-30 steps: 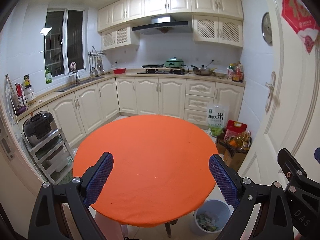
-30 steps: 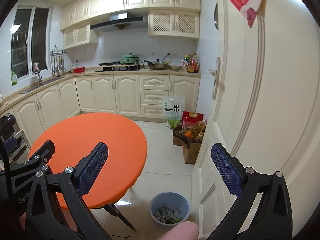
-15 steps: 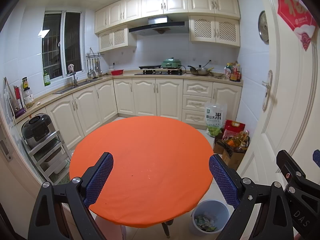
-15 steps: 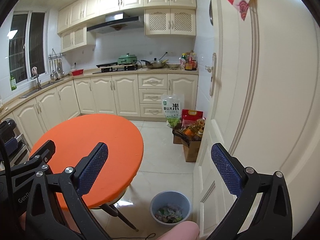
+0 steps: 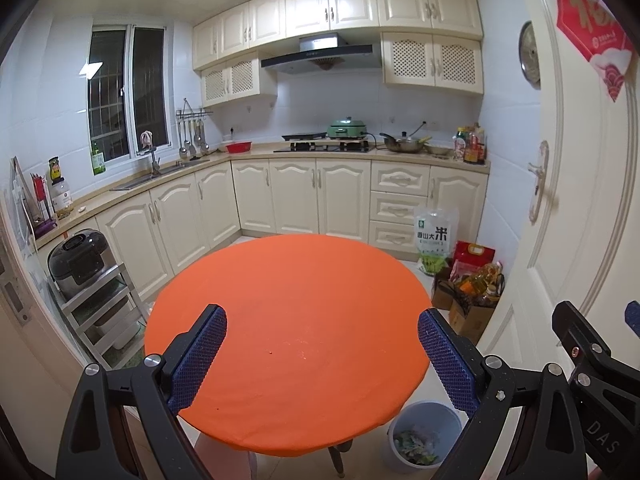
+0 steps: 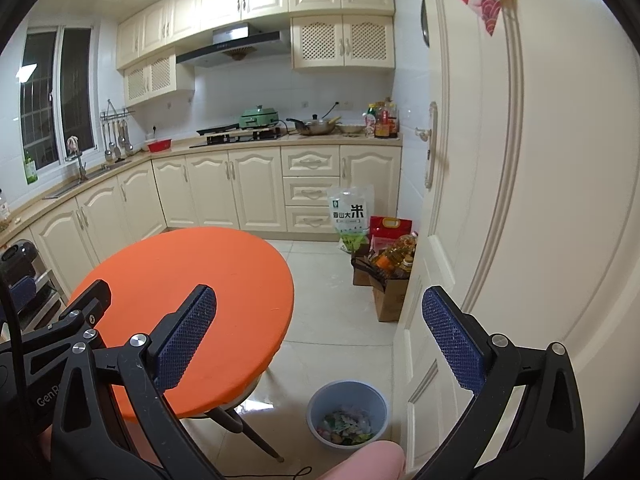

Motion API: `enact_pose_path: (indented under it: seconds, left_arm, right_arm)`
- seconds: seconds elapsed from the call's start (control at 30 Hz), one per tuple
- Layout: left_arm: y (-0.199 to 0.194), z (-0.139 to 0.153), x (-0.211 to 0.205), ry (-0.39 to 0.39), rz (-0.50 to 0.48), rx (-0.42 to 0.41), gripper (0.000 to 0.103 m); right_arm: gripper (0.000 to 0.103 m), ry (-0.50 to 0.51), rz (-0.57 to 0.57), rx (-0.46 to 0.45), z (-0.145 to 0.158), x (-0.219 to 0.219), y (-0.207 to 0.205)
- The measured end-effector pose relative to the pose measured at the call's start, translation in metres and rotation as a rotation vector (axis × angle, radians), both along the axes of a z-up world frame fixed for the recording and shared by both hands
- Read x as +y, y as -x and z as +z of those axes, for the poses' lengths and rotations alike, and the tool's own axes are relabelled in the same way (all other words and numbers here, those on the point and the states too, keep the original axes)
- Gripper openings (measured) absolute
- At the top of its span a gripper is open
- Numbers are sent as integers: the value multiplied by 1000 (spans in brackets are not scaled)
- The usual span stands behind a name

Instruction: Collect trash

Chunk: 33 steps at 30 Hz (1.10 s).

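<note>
A round table with an orange cover (image 5: 288, 320) (image 6: 192, 276) stands in a kitchen; only tiny specks show on it. A blue-grey trash bin (image 6: 347, 414) (image 5: 424, 436) holding scraps of litter stands on the floor by the table's right side, near the door. My left gripper (image 5: 322, 354) is open and empty above the table's near part. My right gripper (image 6: 320, 338) is open and empty, held high over the floor above the bin. Each gripper's body shows at the edge of the other's view.
A white door (image 6: 500, 208) is close on the right. Cardboard boxes with oil bottles (image 6: 390, 268) and a rice bag (image 6: 349, 216) stand by the cabinets. A metal rack with a rice cooker (image 5: 80, 260) stands left of the table. Cream cabinets line the back.
Both grippers have drawn back and up a little, so the table and bin look slightly farther and lower. Both stay open and empty.
</note>
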<state>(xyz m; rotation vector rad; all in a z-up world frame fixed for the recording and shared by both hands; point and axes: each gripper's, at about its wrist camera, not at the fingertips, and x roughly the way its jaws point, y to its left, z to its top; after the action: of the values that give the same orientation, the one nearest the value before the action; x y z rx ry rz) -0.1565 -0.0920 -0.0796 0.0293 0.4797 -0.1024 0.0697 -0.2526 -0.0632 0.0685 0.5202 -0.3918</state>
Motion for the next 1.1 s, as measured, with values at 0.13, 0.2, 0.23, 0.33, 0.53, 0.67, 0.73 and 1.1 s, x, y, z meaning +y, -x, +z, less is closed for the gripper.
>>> enact_pose_path:
  seconds: [0.13,0.2,0.23,0.33,0.53,0.67,0.73,1.1]
  left_arm:
    - [2,-3,3,2,1,-5,94]
    - [5,-5,3,-1,5,-9,94]
    - [7,-7,4,-2,8,-10,94]
    - [8,-8,4,-3,8,-10,94]
    - [12,-7,4,2,15,-20,94]
    - [13,-7,5,8,18,-23,94]
    - [15,-8,6,11,17,-24,94]
    - [24,-7,13,26,20,-28,94]
  right_arm:
    - [103,1,-1,-5,1,-1,1]
    - [103,0,1,-5,0,0,0]
    - [103,1,0,-4,0,1,1]
    - [103,1,0,-4,0,1,1]
    - [103,2,5,-13,1,4,1]
    - [103,6,6,-18,1,7,2]
    - [103,8,7,-21,2,9,3]
    - [103,12,12,-31,5,15,7]
